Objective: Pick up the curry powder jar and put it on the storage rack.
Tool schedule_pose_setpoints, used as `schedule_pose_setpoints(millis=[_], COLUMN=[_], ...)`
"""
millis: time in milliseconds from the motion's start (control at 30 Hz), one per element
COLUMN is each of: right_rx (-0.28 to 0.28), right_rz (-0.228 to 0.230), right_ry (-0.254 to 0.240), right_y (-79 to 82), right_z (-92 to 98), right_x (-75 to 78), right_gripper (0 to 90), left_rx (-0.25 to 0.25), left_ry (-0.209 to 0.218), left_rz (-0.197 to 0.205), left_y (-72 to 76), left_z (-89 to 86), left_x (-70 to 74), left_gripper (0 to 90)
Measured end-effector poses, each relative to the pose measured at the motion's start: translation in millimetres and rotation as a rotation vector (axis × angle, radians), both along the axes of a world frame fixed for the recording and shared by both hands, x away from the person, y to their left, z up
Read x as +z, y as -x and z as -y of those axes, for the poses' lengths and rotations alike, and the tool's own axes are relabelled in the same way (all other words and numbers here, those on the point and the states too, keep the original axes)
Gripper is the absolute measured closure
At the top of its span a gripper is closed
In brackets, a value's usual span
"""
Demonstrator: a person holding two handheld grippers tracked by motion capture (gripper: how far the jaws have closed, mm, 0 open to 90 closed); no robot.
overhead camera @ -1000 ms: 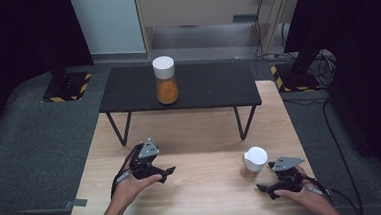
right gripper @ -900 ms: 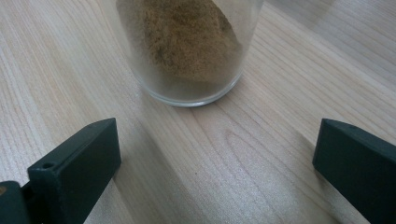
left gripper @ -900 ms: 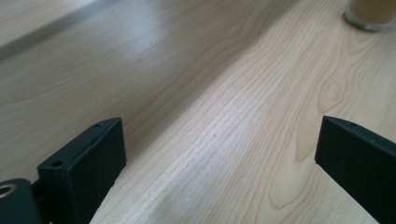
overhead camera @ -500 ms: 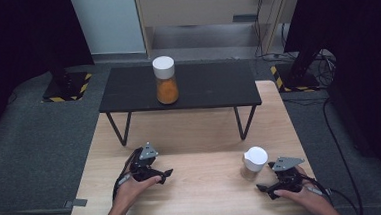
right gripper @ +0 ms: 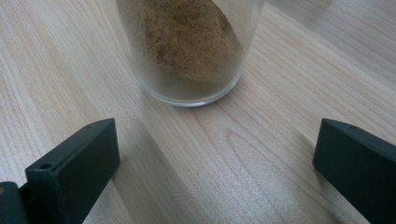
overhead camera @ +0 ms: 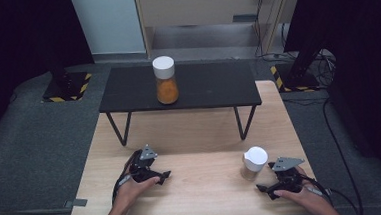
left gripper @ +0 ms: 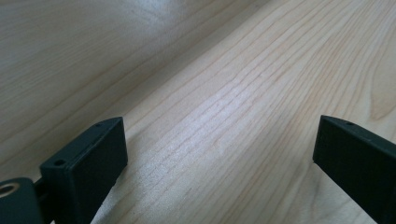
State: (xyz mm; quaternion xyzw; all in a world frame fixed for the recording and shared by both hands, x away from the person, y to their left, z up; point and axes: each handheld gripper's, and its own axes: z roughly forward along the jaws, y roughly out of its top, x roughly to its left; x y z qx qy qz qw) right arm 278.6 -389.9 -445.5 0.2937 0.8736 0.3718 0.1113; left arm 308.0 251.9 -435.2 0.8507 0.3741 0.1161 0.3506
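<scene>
Right gripper (overhead camera: 269, 187) sits low on the pale wooden table (overhead camera: 200, 137), fingers (right gripper: 74, 168) spread wide with nothing between them, and dead ahead of it stands the small glass jar (overhead camera: 253, 163) with the white cap. In the right gripper view, the jar's base (right gripper: 187, 51) is just beyond the fingertips, brown powder heaped inside, not yet between the fingers. So it looks like a reach about to happen.

Here's the worry: that jar looks tall for its footprint. If the gripper slides forward off-line, one finger could clip the glass near its foot and shove or tip it rather than straddle it. Smooth glass too, so a pinch taken too low or on the curve could let it squirt out. And the cap — I can't tell from here how firmly it's seated; a topple could mean powder across the wood.

On the far side of the jar, well apart from it, the left gripper (overhead camera: 151, 176) rests on the table, its fingers (left gripper: 93, 163) also wide open over bare wood, holding nothing. No help steadying from there.

Beyond the jar, up on the black raised bench (overhead camera: 177, 88), a second, bigger jar (overhead camera: 166, 80) of orange stuff stands alone. A high lift toward it risks catching the bench edge.
</scene>
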Motion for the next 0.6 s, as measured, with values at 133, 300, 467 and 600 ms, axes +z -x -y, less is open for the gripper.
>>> schedule_pose_setpoints(millis=[133, 300, 467, 600], right_rx=[0.0, 0.001, 0.001, 0.0], right_rz=[0.0, 0.001, 0.001, 0.0], right_ry=[0.0, 0.0, 0.0, 0.0], right_y=[0.0, -0.1, 0.0, 0.0], right_z=[0.0, 0.0, 0.0, 0.0], right_x=[0.0, 0.0, 0.0, 0.0], right_gripper=[1.3, 1.3, 1.3, 1.3], left_rx=[0.008, -0.006, -0.011, -0.02], left_ry=[-0.016, -0.026, -0.027, -0.026], left_rz=[0.02, 0.048, 0.047, 0.048], left_y=[4.1, 5.3, 4.3, 2.7], left_z=[7.9, 12.0, 11.6, 10.9], left_x=[-2.1, -5.6, -5.4, -5.6], left_gripper=[0.0, 0.0, 0.0, 0.0])
